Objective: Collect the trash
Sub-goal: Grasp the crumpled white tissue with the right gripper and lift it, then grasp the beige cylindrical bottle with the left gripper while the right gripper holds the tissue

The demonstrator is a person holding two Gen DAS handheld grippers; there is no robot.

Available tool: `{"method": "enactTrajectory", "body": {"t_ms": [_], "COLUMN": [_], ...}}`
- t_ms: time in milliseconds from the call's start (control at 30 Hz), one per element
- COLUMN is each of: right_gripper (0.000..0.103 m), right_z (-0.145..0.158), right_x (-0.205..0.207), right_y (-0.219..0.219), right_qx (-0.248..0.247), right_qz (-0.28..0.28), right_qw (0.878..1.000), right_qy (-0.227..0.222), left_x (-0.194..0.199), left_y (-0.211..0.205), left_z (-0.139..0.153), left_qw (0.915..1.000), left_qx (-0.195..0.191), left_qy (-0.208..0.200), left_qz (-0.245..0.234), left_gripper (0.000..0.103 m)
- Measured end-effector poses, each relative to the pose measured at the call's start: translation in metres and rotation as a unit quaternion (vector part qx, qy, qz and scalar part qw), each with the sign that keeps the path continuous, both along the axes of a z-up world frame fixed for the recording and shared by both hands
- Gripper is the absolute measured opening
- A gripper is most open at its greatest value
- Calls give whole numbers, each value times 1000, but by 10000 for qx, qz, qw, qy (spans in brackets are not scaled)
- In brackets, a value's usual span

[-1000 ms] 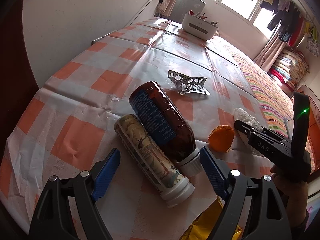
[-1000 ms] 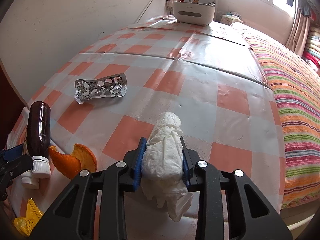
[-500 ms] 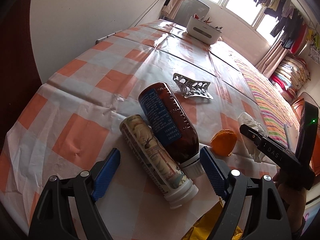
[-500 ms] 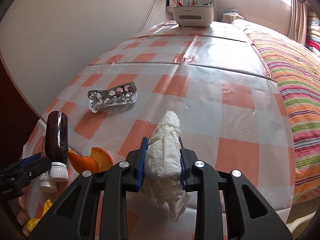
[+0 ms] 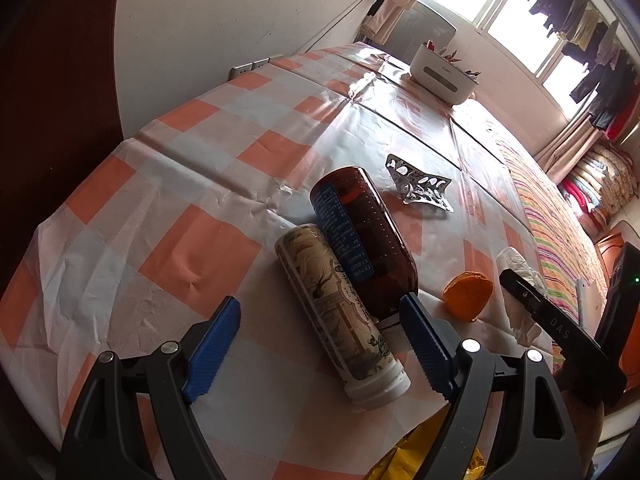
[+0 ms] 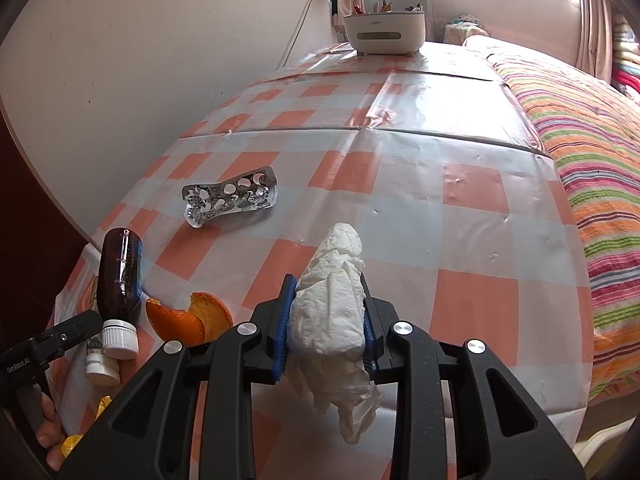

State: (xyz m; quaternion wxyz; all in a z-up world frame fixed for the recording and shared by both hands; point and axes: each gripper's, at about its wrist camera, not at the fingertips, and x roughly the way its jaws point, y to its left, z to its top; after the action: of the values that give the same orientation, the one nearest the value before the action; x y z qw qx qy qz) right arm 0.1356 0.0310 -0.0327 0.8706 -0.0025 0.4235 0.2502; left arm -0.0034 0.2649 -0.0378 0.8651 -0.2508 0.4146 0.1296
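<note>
My right gripper is shut on a crumpled white tissue and holds it above the checked table; the tissue also shows in the left wrist view. My left gripper is open and empty, its fingers either side of a patterned white bottle lying beside a brown bottle. An orange peel and a silver blister pack lie on the cloth. The peel, the blister pack and the brown bottle show in the right wrist view too.
A yellow wrapper lies at the near table edge under the left gripper. A white caddy with pens stands at the far end. A wall runs along the left; a striped blanket lies to the right.
The right gripper has risen with the tissue. The left gripper has pulled back and up a little, staying open around the bottles.
</note>
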Motion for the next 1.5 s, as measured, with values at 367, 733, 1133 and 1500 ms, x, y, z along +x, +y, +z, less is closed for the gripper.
{"method": "enactTrajectory", "body": {"t_ms": [367,733,1133,1500], "right_gripper": [29,29,29,29], "right_z": [-3,1,6,12], "right_x": [0,0,-5,-11], "right_y": [3,-1,-7,-8], "right_qx": [20,120,221,209], "right_qz": [45,23,32,26], "right_qw": [10000,9999,9998,9997], "right_qy": [43,31,-1,-135], "left_x": [6,43,50,49], "left_y": [-7,-30,-43,-51], "left_z": [-2,-9,-5,28], "left_qw": [9985,9866,9854,9906], "left_qx": [350,1335,1512,1221], "left_qy": [413,914,611,-188], "left_qz": [125,-216,-484,-594], "left_gripper": [79,79,29,28]}}
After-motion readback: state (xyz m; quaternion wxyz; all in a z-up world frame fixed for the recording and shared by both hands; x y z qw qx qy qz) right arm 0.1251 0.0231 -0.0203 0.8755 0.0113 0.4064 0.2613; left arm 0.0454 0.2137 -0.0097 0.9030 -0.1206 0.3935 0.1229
